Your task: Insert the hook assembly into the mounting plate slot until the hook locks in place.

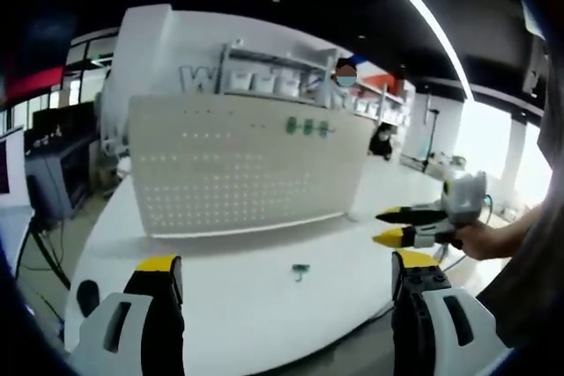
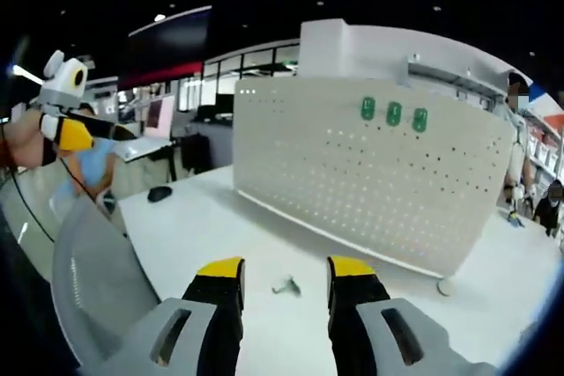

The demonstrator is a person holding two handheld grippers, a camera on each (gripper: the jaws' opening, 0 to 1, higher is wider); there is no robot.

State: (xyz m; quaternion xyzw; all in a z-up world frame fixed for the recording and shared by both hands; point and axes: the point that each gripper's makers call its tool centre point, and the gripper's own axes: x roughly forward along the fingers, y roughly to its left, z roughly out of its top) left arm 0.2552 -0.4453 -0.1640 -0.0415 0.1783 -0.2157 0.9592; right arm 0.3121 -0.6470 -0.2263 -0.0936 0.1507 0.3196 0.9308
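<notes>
A white pegboard mounting plate [image 1: 238, 165] stands upright on the white table [image 1: 220, 305]; three green hooks [image 1: 307, 127] hang near its top edge. A small grey-green hook assembly [image 1: 300, 270] lies loose on the table in front of the plate. My left gripper [image 1: 286, 266] is open wide and holds nothing. The right gripper [image 1: 388, 226], held by a hand, enters from the right with its jaws slightly apart. In the right gripper view, my right gripper [image 2: 286, 270] is open, and the hook assembly [image 2: 286, 286] lies on the table just beyond its tips. The plate [image 2: 370, 173] and green hooks [image 2: 393, 113] stand behind.
A grey chair back [image 2: 97, 279] sits close at the left, at the table's curved edge. A dark mouse [image 2: 159, 192] lies on the far table end. The plate's round foot [image 2: 445, 286] rests at its right. Shelves [image 1: 273, 72] and people stand behind the plate.
</notes>
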